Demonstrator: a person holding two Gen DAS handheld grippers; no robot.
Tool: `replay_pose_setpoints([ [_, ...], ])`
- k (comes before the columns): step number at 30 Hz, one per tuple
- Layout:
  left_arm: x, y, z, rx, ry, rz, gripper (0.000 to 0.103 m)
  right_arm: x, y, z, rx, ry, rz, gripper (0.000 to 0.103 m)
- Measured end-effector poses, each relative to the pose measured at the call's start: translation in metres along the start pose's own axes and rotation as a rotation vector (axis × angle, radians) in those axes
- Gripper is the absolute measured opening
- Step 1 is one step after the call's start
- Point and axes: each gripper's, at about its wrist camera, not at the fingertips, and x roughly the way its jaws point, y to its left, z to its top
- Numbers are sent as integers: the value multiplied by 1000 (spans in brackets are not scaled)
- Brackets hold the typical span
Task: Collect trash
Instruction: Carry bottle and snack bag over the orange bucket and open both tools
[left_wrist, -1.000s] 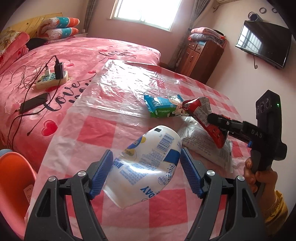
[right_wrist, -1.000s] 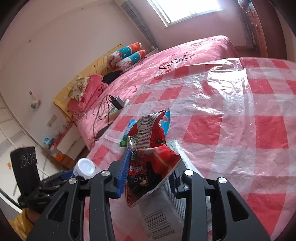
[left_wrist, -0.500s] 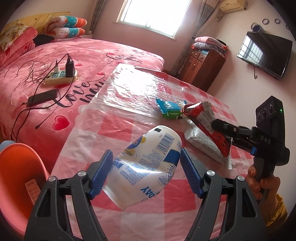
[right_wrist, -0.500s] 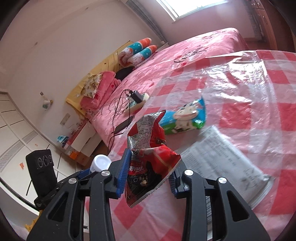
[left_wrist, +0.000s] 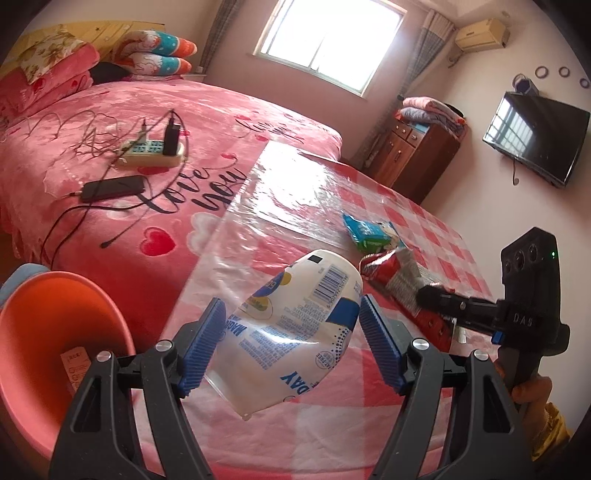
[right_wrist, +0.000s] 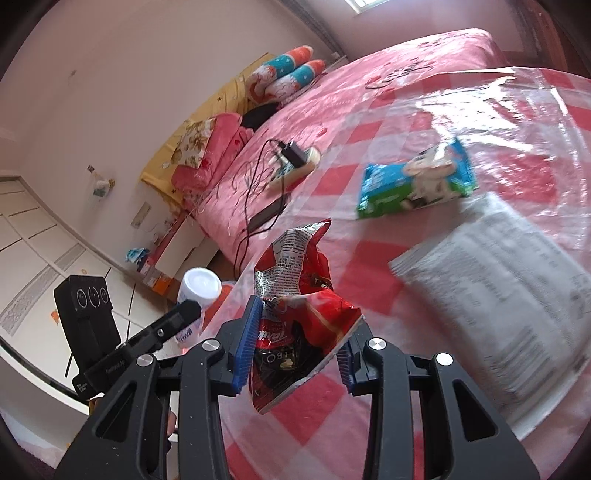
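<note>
— While we hold the white pouch (left_wrist: 295, 325) in the left gripper (left_wrist: 291, 343), what worries us in the left wrist view?

— Its jaws pinch the pouch by its sides only, and the film looks slick and limp, with its sealed end hanging free below the pads. We judge it could slide out if we swing fast. The orange bin (left_wrist: 55, 350) sits low at the near left, just off the desk (left_wrist: 332, 435) edge, so a drop short of its rim would land on the floor.

— And room to move there?

— The near left corner of the desk is bare, so we have an open path across to the bin. The bed (left_wrist: 110, 221) runs along the far left side, with a power strip (left_wrist: 151, 153) and phone (left_wrist: 112, 187) on it, well clear of us. The right gripper (left_wrist: 439, 299) is close on our right, and the two could knock together if both head for the bin at once.

— In the right wrist view?

— The right gripper's (right_wrist: 295, 350) jaws are pinching the red snack bag (right_wrist: 295, 302), crumpled, with its torn top standing up. Any crumbs inside might spill if we tip it before we reach the bin, though we cannot tell whether it holds any.

— What is left?

— A blue-green packet (right_wrist: 417, 181) lies far on the desk, and a flat white printed bag (right_wrist: 498, 273) lies nearer at the right. Both lie apart from the desk edge, with open surface around them, so they should not snag us.
</note>
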Motion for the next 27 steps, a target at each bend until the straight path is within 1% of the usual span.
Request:
replay_pose_setpoints([
  [5,-16,20,-1,-28,-24,29,75,21,18,-4,-24,53,23,39],
  [10,-33,50,-3,-75,-47,80,75,45,40,-5,-38,109,60,39],
  [19,-53,113,-14,-172,-67,200,75,91,93,-7,-124,215,115,39],
  [27,-63,153,-29,-253,-70,269,75,131,140,-8,-198,279,149,39],
])
